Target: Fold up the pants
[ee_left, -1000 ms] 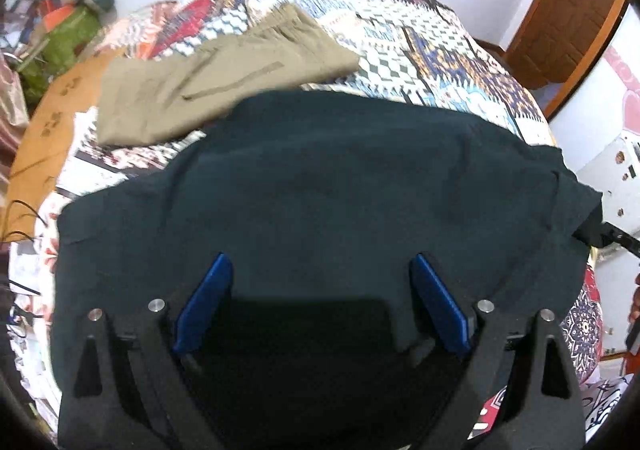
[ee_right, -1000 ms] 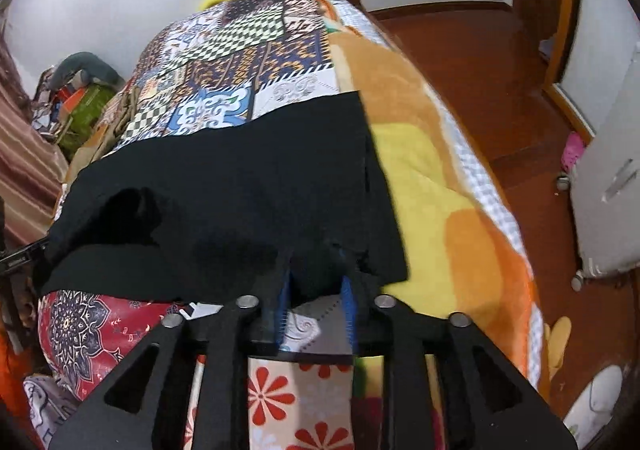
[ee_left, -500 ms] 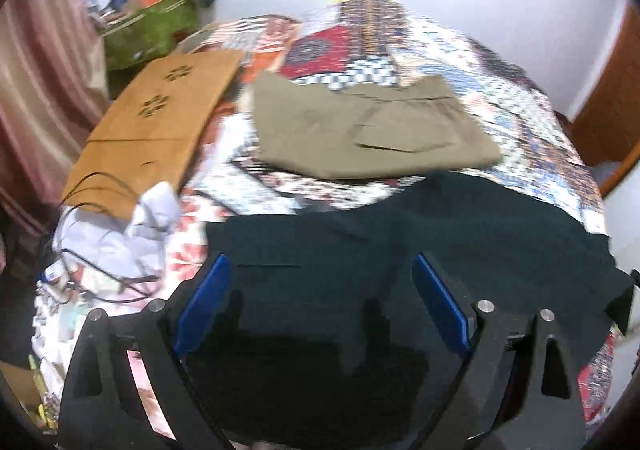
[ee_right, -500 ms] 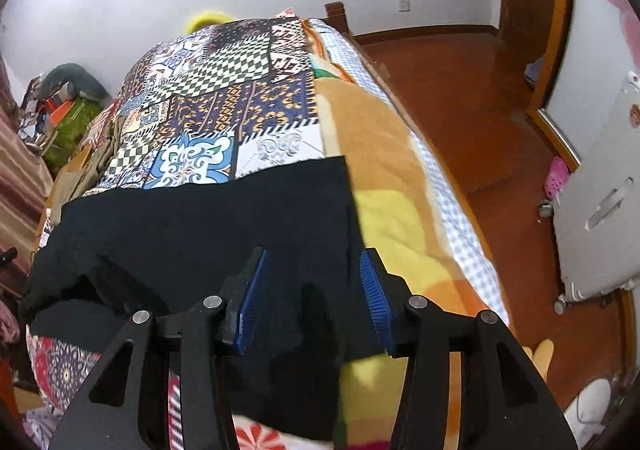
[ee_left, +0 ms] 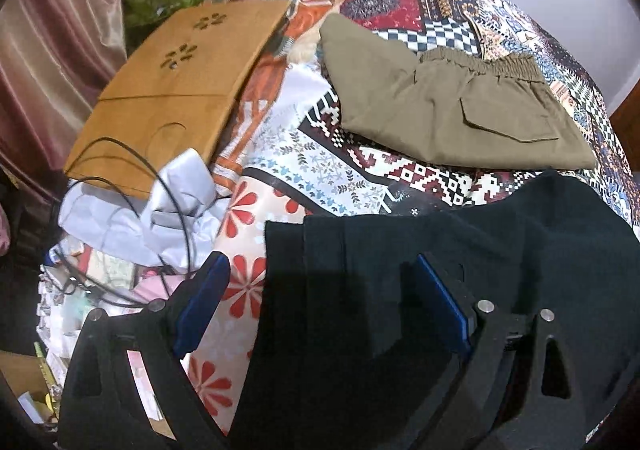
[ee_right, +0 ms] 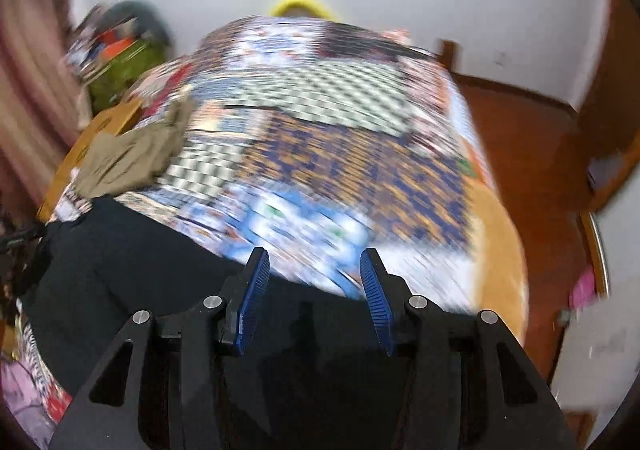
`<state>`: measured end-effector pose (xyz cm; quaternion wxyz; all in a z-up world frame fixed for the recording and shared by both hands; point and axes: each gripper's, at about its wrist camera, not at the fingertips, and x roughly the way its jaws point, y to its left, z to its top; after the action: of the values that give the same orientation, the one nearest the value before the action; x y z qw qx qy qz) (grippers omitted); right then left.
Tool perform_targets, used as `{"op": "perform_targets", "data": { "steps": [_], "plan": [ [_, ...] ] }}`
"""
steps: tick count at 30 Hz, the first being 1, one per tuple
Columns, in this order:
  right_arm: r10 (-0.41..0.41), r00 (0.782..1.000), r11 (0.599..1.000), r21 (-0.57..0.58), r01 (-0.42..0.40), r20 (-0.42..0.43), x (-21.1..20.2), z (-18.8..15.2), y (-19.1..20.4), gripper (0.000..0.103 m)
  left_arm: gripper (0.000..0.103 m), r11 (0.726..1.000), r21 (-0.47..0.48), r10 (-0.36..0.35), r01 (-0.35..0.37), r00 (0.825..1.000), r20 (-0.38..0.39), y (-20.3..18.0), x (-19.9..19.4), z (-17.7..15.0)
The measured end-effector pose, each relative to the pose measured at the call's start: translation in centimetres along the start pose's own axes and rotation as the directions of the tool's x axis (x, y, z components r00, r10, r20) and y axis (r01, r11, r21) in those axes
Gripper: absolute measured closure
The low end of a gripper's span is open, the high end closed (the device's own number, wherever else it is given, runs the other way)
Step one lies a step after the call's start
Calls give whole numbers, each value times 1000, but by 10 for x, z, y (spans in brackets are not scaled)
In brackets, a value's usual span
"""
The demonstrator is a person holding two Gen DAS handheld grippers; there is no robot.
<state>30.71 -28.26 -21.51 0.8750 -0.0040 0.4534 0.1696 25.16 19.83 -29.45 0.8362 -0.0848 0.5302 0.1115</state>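
I see the black pants (ee_left: 460, 270) partly folded at six o'clock on the bed (ee_left: 312, 154), more folds likely left, with my left claw (ee_left: 320, 302) and right claw (ee_right: 314, 298) both spread, empty.

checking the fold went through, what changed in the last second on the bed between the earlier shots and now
The right gripper let go of the black pants: its jaws were pinched on the edge a second ago and now stand open with nothing between them, lifted above the cloth. The left gripper swung toward the pants' left edge, jaws open throughout. The black pants lie flat. The olive pants stayed folded further up the bed.
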Motion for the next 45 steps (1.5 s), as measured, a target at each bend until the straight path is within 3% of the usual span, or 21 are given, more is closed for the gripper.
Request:
{"op": "perform_targets", "data": {
  "steps": [7, 11, 17, 24, 28, 29, 31, 32, 35, 37, 40, 45],
  "plan": [
    [132, 990, 974, -177, -140, -56, 50, 49, 86, 59, 10, 997, 30, -66, 68, 996, -59, -6, 22, 6],
    [208, 971, 942, -244, -230, -115, 77, 61, 140, 59, 10, 996, 31, -86, 88, 995, -59, -9, 28, 9],
    [283, 929, 874, -336, -352, -236, 111, 64, 209, 59, 23, 992, 33, -123, 124, 992, -41, -11, 29, 12],
    [305, 885, 808, -396, -437, -353, 139, 55, 257, 59, 34, 990, 40, -132, 133, 991, -16, -11, 23, 9],
    [286, 875, 800, -405, -442, -391, 154, 52, 268, 59, 36, 990, 41, -134, 134, 991, -10, -11, 20, 8],
    [284, 873, 801, -402, -444, -397, 156, 52, 268, 60, 36, 990, 43, -135, 136, 991, -10, -11, 19, 7],
    [298, 858, 797, -385, -465, -419, 160, 51, 270, 75, 36, 988, 60, -142, 142, 990, -11, -13, 15, 6],
    [302, 849, 794, -377, -476, -434, 162, 50, 271, 77, 36, 987, 70, -141, 141, 990, -8, -14, 13, 5],
    [290, 857, 785, -406, -467, -426, 160, 48, 274, 86, 36, 987, 81, -140, 140, 990, -2, -14, 10, 2],
    [292, 862, 785, -412, -464, -414, 159, 47, 274, 91, 47, 989, 90, -117, 117, 993, -4, -14, 13, 2],
    [299, 879, 779, -436, -450, -373, 153, 47, 274, 96, 72, 985, 131, -115, 111, 993, 20, -19, 9, 4],
    [305, 908, 743, -524, -416, -289, 133, 51, 282, 97, 82, 985, 154, -86, 76, 995, 55, -21, 3, 16]
  ]
}}
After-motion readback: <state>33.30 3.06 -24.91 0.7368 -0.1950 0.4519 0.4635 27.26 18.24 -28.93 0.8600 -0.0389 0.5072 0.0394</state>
